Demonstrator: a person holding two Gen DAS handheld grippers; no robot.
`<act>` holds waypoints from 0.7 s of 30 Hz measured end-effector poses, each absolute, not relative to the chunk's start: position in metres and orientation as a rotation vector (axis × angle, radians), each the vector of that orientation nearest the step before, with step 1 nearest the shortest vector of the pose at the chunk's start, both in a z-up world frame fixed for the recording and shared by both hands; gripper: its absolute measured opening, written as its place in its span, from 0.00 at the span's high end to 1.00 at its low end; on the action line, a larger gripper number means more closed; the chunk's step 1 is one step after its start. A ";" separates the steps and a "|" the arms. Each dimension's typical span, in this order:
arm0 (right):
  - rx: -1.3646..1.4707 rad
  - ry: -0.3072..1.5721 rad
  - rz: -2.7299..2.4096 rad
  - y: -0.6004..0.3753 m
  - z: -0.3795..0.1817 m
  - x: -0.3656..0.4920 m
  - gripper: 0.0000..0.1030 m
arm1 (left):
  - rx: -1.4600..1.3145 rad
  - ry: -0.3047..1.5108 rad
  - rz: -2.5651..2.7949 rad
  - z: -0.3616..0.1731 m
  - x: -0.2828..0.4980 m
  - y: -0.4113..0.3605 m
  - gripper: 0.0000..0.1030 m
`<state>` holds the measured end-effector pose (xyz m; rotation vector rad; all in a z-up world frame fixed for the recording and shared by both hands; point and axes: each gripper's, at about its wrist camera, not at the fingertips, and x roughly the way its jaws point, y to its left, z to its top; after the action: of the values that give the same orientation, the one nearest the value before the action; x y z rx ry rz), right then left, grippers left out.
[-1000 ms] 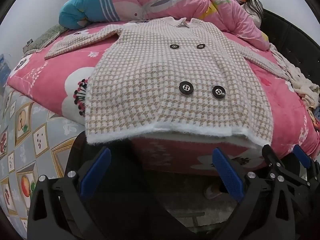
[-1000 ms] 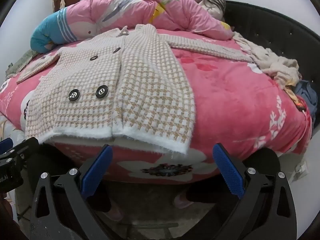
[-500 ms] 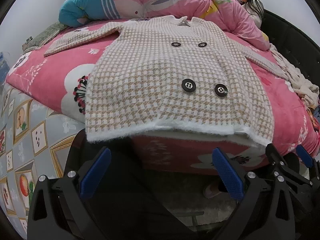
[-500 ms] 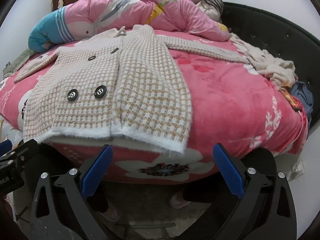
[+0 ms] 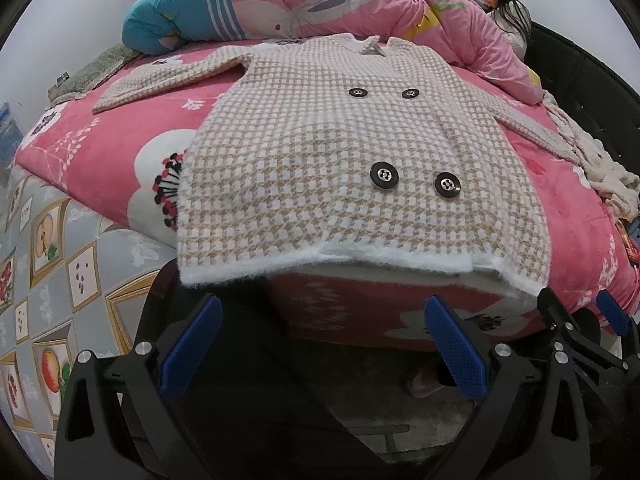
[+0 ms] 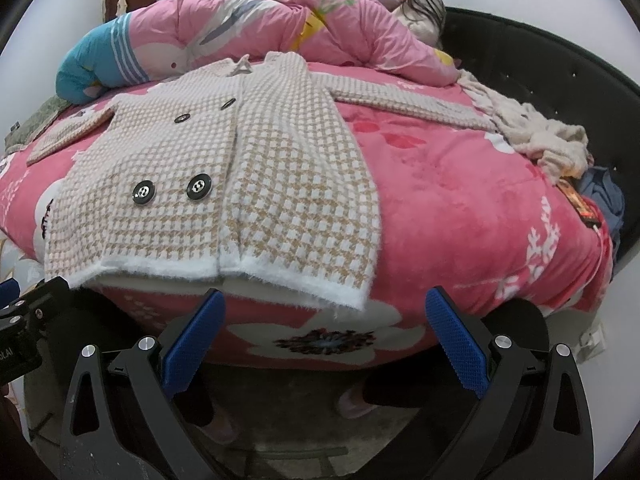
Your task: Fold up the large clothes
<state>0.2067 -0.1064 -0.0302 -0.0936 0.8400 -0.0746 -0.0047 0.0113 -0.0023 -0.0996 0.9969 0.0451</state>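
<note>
A beige and white houndstooth coat (image 5: 320, 148) (image 6: 256, 168) with black buttons lies face up on the pink bed, both sleeves spread out to the sides. Its white fuzzy hem (image 5: 320, 260) hangs slightly over the bed's near edge. My left gripper (image 5: 320, 348) is open, just below and in front of the hem, holding nothing. My right gripper (image 6: 324, 344) is open too, below the hem's right corner (image 6: 348, 296), with nothing between its blue pads. The right gripper's body shows at the right edge of the left wrist view.
A pink floral blanket (image 6: 460, 208) covers the bed. A rumpled pink quilt (image 5: 360, 4) and a person (image 6: 416, 4) sit at the back. A cream garment (image 6: 540, 136) and blue cloth (image 6: 604, 196) lie at the right by the black headboard (image 6: 560, 68). A patterned sheet (image 5: 40, 240) hangs at left.
Both grippers have edged slightly closer to the coat's hem and risen a little. The coat has not moved, and both stay open.
</note>
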 end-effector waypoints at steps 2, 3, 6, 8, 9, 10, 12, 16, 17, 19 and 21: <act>-0.094 0.839 -0.075 -0.106 -0.030 0.207 0.07 | -0.100 0.996 0.047 -0.002 -0.004 0.012 0.04; -0.095 0.839 -0.075 -0.106 -0.030 0.207 0.07 | -0.100 0.996 0.049 -0.002 -0.004 0.013 0.04; -0.097 0.838 -0.074 -0.106 -0.030 0.207 0.07 | -0.096 0.995 0.054 -0.001 -0.004 0.014 0.04; -0.099 0.837 -0.074 -0.105 -0.030 0.208 0.07 | -0.093 0.995 0.055 -0.001 -0.004 0.015 0.04; -0.099 0.837 -0.073 -0.105 -0.030 0.208 0.07 | -0.092 0.995 0.056 -0.002 -0.004 0.015 0.04; -0.099 0.836 -0.072 -0.105 -0.029 0.208 0.07 | -0.091 0.995 0.058 -0.002 -0.004 0.015 0.04; -0.099 0.837 -0.072 -0.105 -0.029 0.208 0.07 | -0.091 0.996 0.059 -0.002 -0.003 0.015 0.04; -0.100 0.836 -0.073 -0.104 -0.029 0.208 0.07 | -0.087 0.995 0.062 -0.002 -0.003 0.016 0.04; -0.099 0.836 -0.073 -0.104 -0.029 0.208 0.07 | -0.086 0.995 0.063 -0.002 -0.003 0.016 0.04; -0.099 0.837 -0.072 -0.104 -0.029 0.208 0.07 | -0.085 0.995 0.066 -0.003 -0.004 0.017 0.04; -0.099 0.836 -0.072 -0.104 -0.029 0.208 0.07 | -0.084 0.996 0.068 -0.003 -0.004 0.017 0.04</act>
<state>0.2080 -0.1044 -0.0294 -0.0994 0.8356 -0.0723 -0.0036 0.0173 -0.0028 -0.0843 0.9956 0.0676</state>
